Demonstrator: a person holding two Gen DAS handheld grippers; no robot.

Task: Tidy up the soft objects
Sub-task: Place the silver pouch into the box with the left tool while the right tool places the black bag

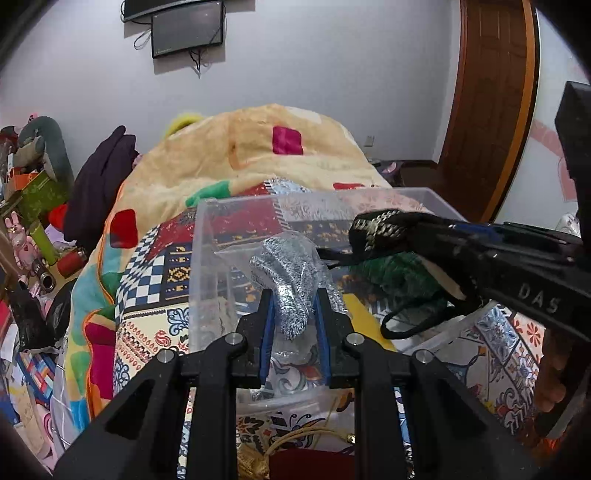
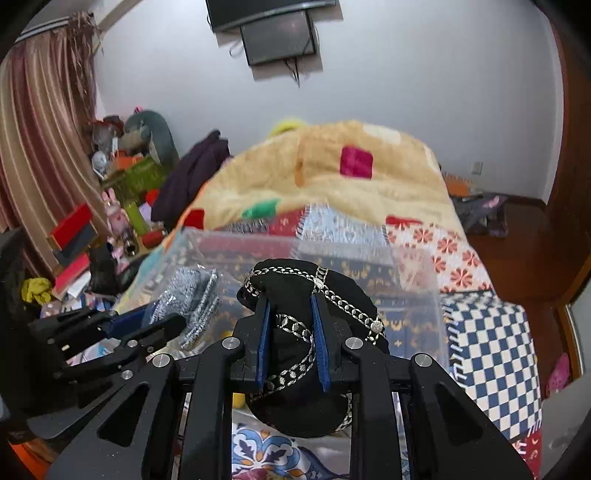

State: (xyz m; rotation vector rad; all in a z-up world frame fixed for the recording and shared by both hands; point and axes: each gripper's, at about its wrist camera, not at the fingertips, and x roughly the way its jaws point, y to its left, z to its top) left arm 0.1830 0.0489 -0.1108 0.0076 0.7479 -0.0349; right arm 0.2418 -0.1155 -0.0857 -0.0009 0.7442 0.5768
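My left gripper is shut on a grey knitted item in a clear plastic bag, held over the near edge of a clear plastic bin on the bed. My right gripper is shut on a black fabric piece with silver trim, held above the same bin. In the left wrist view the right gripper comes in from the right with the black piece. In the right wrist view the left gripper and its grey bag sit at the left. A green fabric item lies in the bin.
The bin stands on a patterned patchwork bedspread, with a heaped yellow blanket behind it. A cluttered side table with boxes and toys stands at the left. A wooden door is at the right, a wall screen above.
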